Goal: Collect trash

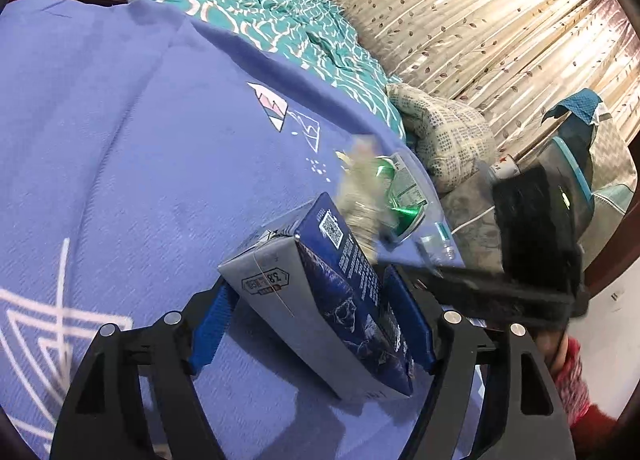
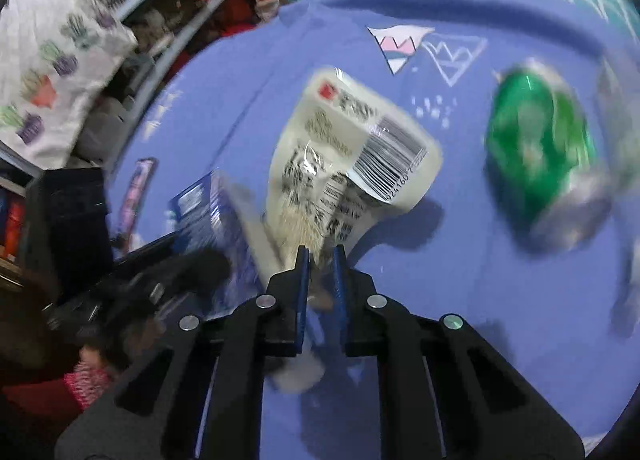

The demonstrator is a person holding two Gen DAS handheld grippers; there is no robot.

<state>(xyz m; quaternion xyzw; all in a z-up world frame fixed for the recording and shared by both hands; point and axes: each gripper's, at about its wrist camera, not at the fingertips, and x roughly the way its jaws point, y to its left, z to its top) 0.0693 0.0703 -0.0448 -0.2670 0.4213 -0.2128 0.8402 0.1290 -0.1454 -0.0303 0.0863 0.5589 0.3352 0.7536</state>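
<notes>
Left gripper (image 1: pixel 316 320) clamping blue milk carton (image 1: pixel 340 292) just above purple bedsheet (image 1: pixel 120 179); right gripper (image 2: pixel 320 260) pinching white snack wrapper (image 2: pixel 348 151). Keep both squeezed while lifting. Green wrapper (image 2: pixel 536 151) lying loose, next.

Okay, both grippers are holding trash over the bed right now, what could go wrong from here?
The right gripper pinches only the bottom edge of the white wrapper, so the thin plastic could slip out. The blue carton sits tilted between the left gripper's fingers and might twist loose. The green wrapper still lies on the bedspread, easy to miss.
</notes>
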